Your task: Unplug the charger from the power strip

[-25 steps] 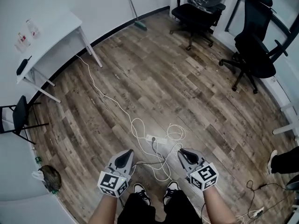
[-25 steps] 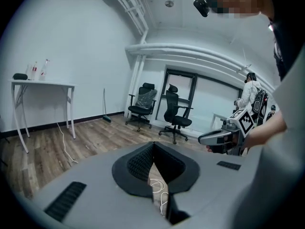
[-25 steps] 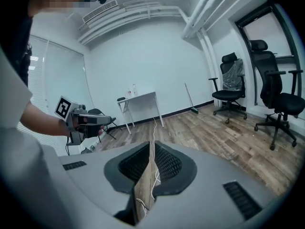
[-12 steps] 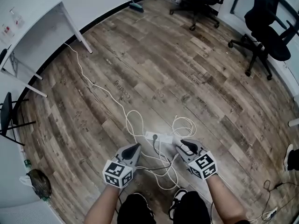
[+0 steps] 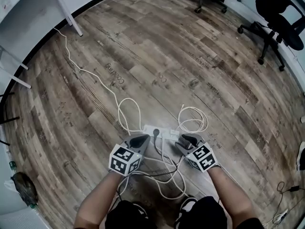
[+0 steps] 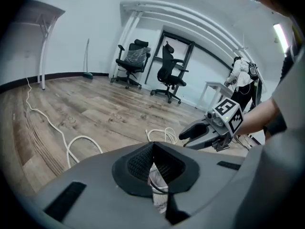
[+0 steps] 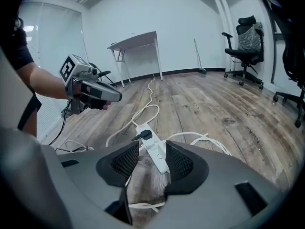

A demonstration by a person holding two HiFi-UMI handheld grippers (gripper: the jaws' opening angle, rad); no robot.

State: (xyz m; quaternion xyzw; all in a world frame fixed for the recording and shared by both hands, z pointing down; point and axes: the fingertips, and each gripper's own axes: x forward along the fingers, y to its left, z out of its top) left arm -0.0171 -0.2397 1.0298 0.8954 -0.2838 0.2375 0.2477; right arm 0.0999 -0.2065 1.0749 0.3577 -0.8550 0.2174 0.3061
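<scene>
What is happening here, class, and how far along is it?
A person holds a gripper in each hand, both low over a wooden floor where a white power strip lies among loose cables. A black plug is in the strip, not yet pulled. The right gripper is opening its jaws; nothing is between them, and the strip lies in line just beyond. The left gripper has its jaws together and holds nothing.

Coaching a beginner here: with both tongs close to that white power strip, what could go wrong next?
The white plastic power strip lies loose on the wooden floor; tugging the black plug may lift it unless it's pinned. The looped white cables beside it could snag the right tongs, now opening, gripping nothing.
</scene>
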